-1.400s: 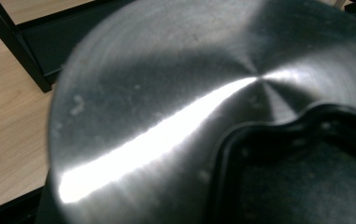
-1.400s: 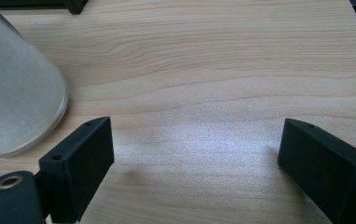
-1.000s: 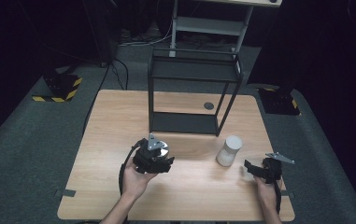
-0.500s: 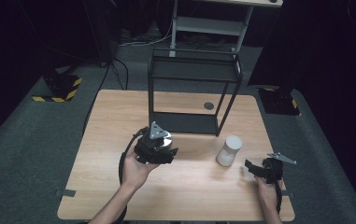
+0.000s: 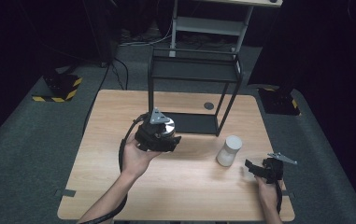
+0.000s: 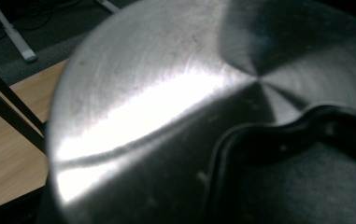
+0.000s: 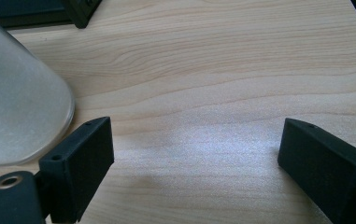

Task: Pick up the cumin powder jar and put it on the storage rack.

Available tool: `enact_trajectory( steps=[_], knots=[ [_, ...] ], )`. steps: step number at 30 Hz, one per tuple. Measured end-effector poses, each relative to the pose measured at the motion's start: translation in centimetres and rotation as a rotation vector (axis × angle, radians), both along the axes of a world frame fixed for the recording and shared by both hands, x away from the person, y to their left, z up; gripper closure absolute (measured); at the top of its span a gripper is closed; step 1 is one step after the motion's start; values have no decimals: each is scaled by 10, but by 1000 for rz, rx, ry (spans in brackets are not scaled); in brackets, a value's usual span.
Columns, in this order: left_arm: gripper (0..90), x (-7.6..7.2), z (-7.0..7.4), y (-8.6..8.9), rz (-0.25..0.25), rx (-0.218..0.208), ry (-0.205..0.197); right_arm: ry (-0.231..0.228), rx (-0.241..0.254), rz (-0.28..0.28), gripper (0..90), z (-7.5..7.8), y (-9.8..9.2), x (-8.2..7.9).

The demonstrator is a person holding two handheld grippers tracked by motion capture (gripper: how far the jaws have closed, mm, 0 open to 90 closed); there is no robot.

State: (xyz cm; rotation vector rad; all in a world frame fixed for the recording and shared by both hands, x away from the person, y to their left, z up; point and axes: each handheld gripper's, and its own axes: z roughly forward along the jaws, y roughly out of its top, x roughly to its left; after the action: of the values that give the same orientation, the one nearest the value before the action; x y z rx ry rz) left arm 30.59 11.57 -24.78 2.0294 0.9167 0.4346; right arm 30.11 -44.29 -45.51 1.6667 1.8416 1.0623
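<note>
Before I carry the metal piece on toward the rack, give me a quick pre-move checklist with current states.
1. Left claw shut on the round metal piece: ok.
2. Metal piece lifted off the table: cannot tell.
3. Right claw open, nothing between its jaws: ok.
4. White frosted cup upright, apart from the left claw: ok.
5. Right claw close beside the cup, contact: cannot tell.
6. Black rack lower shelf free of objects: ok.

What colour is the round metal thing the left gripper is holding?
Shiny silver, a brushed steel disc, clearest in the left gripper view.
</note>
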Motion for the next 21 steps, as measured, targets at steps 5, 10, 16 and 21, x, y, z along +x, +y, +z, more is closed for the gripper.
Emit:
enact_trajectory(
  steps=[5, 10, 16, 21],
  knots=[
    [318, 6, 14, 0, -6, -6, -7, -1, 4, -1, 97, 0, -1, 0],
    [318, 15, 29, 2, -6, -18, -10, 0, 10, -2, 97, 0, -2, 0],
    [318, 24, 48, 0, -15, -13, -27, 0, 7, 3, 96, 0, -1, 0],
    [319, 32, 60, -1, -17, -9, -36, -3, 17, 0, 97, -1, -3, -1]
  ],
)
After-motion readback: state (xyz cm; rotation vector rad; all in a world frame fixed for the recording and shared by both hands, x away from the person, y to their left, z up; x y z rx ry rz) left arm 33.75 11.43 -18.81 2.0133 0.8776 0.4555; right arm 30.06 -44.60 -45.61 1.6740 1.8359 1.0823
